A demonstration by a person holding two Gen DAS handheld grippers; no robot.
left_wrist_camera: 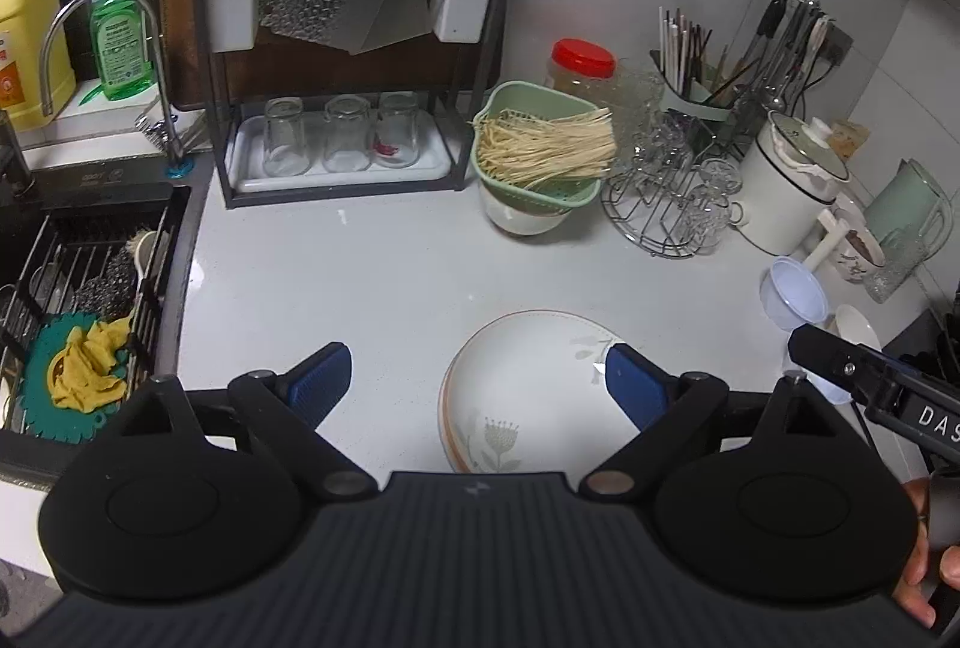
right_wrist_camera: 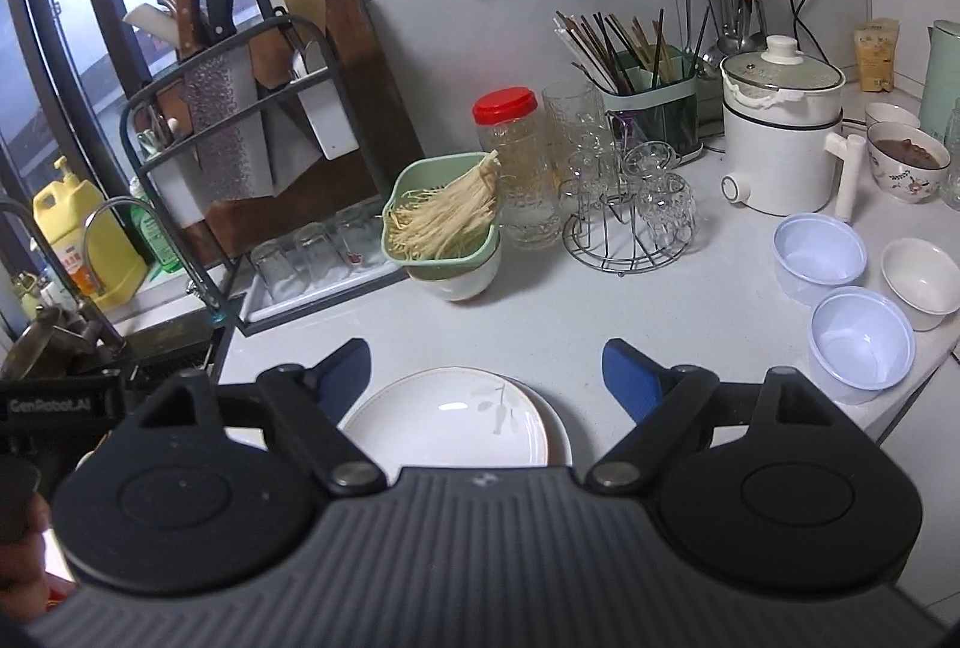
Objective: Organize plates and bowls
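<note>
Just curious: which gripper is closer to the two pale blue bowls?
Right gripper: by the plates, bowls just to its right. Left gripper: farther left, toward the sink.

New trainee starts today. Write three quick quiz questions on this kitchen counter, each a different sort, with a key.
1. True or false: the left tool is clamped on the stacked plates.
2. Multiple choice: what lies in the green colander? A) dry noodles B) chopsticks C) glasses
3. Fill in: the jar behind the colander has a ___ lid.

Key:
1. False. Both the left tool and the right tool stand open, with the plates resting on the countertop.
2. A
3. red
</note>
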